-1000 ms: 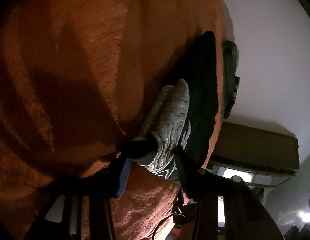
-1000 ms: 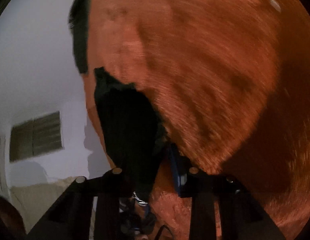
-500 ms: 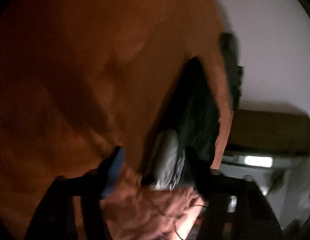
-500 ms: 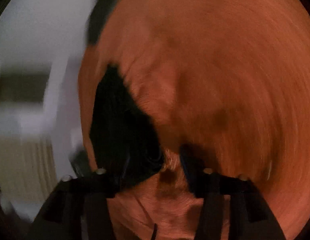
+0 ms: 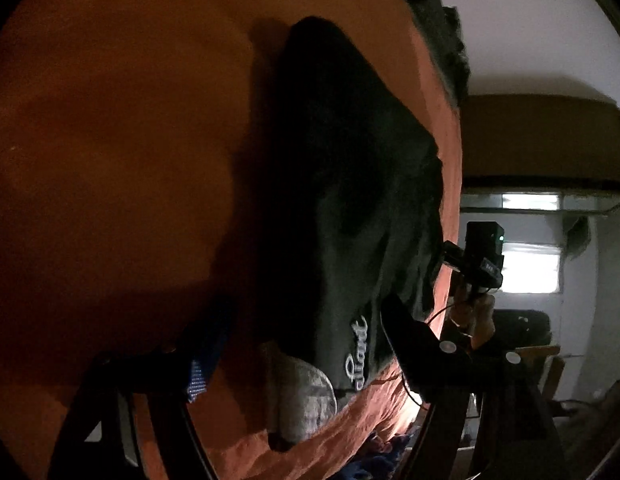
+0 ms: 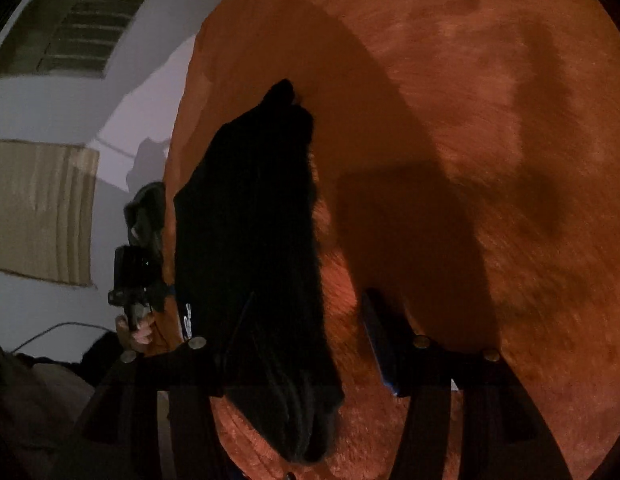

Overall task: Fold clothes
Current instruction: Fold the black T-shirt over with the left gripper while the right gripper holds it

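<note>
Orange blanket point(image 5: 110, 140) spread beneath; white wall point(image 5: 530, 20) behind

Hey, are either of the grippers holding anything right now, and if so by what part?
Nothing is held. Both the left gripper and right gripper stand open over the dark garment, which lies on the orange blanket.

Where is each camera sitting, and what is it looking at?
Left wrist view: rides on the left claw, looking down along its open fingers at a black garment on an orange blanket; the other hand shows at right with its claw.
Right wrist view: rides on the right claw, looking down at the same black garment and blanket; the other hand shows at left.
Both share the garment, the blanket and a white wall.
</note>
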Demonstrator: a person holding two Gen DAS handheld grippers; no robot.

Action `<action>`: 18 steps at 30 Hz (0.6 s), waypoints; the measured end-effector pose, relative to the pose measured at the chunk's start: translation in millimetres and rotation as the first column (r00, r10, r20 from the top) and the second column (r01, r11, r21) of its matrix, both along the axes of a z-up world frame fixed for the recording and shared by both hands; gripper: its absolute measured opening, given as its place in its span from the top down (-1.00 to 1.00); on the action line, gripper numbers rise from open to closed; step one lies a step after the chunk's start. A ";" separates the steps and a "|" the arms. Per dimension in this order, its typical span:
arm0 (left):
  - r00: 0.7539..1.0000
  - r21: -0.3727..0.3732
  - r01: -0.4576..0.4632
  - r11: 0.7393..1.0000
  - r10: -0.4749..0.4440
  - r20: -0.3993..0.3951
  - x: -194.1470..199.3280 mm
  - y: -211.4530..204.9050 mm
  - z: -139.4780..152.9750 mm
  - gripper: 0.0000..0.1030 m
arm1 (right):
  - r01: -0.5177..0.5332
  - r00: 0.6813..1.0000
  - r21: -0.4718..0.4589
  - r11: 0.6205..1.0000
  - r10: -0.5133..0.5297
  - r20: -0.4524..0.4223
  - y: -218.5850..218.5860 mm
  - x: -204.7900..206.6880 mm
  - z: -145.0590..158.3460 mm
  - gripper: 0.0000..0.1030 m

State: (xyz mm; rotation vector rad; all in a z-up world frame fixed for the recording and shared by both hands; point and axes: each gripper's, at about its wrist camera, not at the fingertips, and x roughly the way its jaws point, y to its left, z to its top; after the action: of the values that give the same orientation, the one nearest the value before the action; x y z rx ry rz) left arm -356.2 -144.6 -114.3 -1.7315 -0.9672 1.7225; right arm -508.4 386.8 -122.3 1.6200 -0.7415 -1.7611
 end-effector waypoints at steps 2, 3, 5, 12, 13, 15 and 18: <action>1.000 0.031 -0.021 0.999 0.020 0.018 5.1 -5.3 -3.6 -0.48 | -0.029 1.000 0.004 1.000 0.029 0.005 -3.7 0.4 -3.0 -0.04; 1.000 0.037 -0.022 0.999 0.021 0.017 4.3 -5.1 -3.3 -0.48 | -0.044 0.999 0.006 0.999 0.044 0.008 -5.2 1.2 -4.9 -0.08; 1.000 0.045 -0.016 0.999 0.015 0.011 9.1 -5.7 -3.2 -0.48 | -0.061 0.998 0.003 0.998 0.061 0.017 -9.1 -1.8 -7.2 -0.08; 0.999 0.067 -0.005 0.998 0.008 -0.039 31.1 -4.5 8.2 0.11 | -0.075 0.997 -0.067 0.995 0.076 0.021 -9.5 -1.1 -3.3 0.12; 0.999 0.067 0.000 0.998 0.002 -0.038 32.8 -6.6 7.3 0.11 | -0.090 0.996 -0.036 0.995 0.090 0.007 -12.2 0.5 -1.7 0.12; 1.000 0.060 0.007 0.998 -0.006 -0.017 32.0 -11.7 1.5 0.11 | -0.106 0.994 0.006 0.994 0.106 0.011 -11.5 -0.6 -3.6 0.12; 0.998 0.095 -0.023 0.995 0.017 0.060 30.8 -17.6 -13.7 0.05 | -0.102 0.994 0.021 0.995 0.101 0.040 -5.6 -4.3 -8.5 0.17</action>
State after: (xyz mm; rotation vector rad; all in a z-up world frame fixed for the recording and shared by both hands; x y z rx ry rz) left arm -325.4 -162.2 -128.0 -1.7250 -1.0787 1.6183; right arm -512.7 381.2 -130.8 1.6816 -0.6472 -1.6762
